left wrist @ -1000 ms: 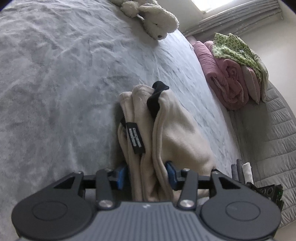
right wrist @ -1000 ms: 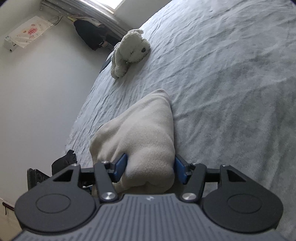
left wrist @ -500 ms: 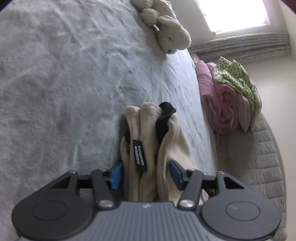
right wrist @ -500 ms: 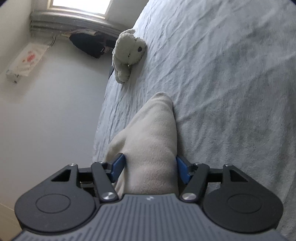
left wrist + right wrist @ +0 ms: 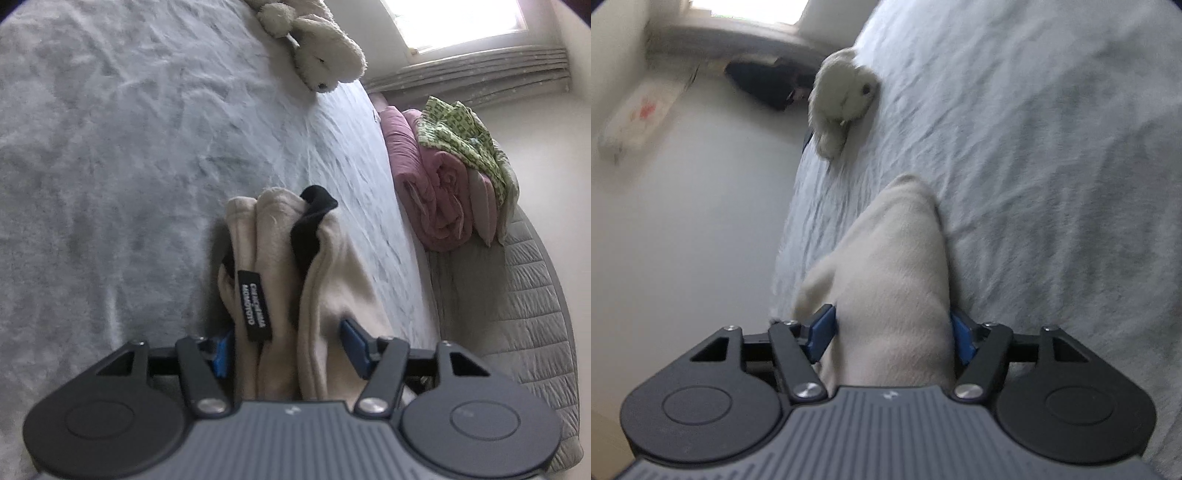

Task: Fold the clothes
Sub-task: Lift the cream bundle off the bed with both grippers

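Open bedspread (image 5: 129, 155) ahead (plush toy (image 5: 325, 55) beyond)

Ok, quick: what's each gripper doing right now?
Left gripper: jaws opening, folded beige garment between them, right pad clear of it.
Right gripper: pads against the beige garment, holding it.

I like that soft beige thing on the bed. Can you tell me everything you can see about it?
The beige garment looks like soft fleece, folded into a thick bundle on the grey bedspread. Black trim shows at its far end, and a black label with white letters hangs on one fold. It lies between the blue fingers of the left gripper, whose jaws are opening. The right gripper straddles its other end.
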A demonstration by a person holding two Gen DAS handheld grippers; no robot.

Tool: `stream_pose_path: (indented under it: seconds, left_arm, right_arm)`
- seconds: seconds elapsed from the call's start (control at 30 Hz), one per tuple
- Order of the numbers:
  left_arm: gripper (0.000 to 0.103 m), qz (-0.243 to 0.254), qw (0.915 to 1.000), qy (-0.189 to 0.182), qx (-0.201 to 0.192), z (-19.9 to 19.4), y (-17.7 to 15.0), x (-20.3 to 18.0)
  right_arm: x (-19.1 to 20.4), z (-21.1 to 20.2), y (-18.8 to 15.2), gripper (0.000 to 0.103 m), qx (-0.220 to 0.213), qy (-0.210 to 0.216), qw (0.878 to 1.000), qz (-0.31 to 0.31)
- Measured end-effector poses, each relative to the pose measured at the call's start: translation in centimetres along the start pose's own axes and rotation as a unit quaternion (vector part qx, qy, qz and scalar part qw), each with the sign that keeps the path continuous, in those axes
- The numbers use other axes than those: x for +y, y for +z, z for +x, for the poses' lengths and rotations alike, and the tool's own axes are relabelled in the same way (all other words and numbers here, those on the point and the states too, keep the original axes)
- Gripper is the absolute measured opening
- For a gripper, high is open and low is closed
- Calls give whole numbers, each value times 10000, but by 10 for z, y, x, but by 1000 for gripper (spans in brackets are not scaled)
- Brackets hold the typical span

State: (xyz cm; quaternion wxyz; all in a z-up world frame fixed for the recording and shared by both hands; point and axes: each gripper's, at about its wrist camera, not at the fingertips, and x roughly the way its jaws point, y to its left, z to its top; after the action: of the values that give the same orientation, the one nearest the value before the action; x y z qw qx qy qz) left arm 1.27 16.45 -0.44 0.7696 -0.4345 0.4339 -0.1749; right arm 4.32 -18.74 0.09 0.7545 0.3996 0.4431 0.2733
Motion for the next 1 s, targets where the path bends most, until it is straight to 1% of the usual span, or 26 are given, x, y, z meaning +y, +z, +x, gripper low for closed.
stream_pose_path:
  seconds: [0.07,0.13,0.3,0.43,0.53,0.63,0.73,0.77,0.8,0.83,0.9,1.0]
  left_arm:
    - [60,-40,10000,-28,0,1,1,2]
    - [60,-25,10000,-26,-11,2,0,1]
    - [60,18,10000,-36,-30,3,-2,0]
    - [54,43,10000,-77,-36,3,-4,-2]
    - [54,105,9999,-76,-48,3,-5,-2]
    - [55,4,9999,-113,-42,3,-4,0]
    - [57,-93,9998,-151,-31,4,-3,2]
    - [56,-26,9999,-95,-38,5,-4,1]
    - [50,81,10000,4,-53,5,-5,-2]
    - [41,237,9996,89,-78,5,-6,-6]
    - [34,579,9980,212,-145,4,-8,-15]
    - [29,761,9965,257,-226,1,-9,-22]
  right_arm:
    - [10,2,-9,62,47,-273,9984,-486]
    - [18,1,-13,57,50,-485,9954,-827]
    - [31,-2,-28,55,-78,-818,9851,-1510]
    - [29,1,-27,56,-157,-830,9849,-1513]
    - [25,2,-26,59,-191,-727,9877,-1374]
    - [23,1,-23,59,-186,-651,9908,-1171]
    - [27,3,-25,59,-219,-693,9893,-1266]
    - [28,3,-26,59,-231,-711,9887,-1300]
    - [29,3,-26,59,-242,-727,9881,-1335]
    - [30,3,-27,59,-252,-743,9874,-1371]
    - [33,2,-28,58,-278,-779,9856,-1474]
    - [39,2,-29,57,-350,-843,9812,-1703]
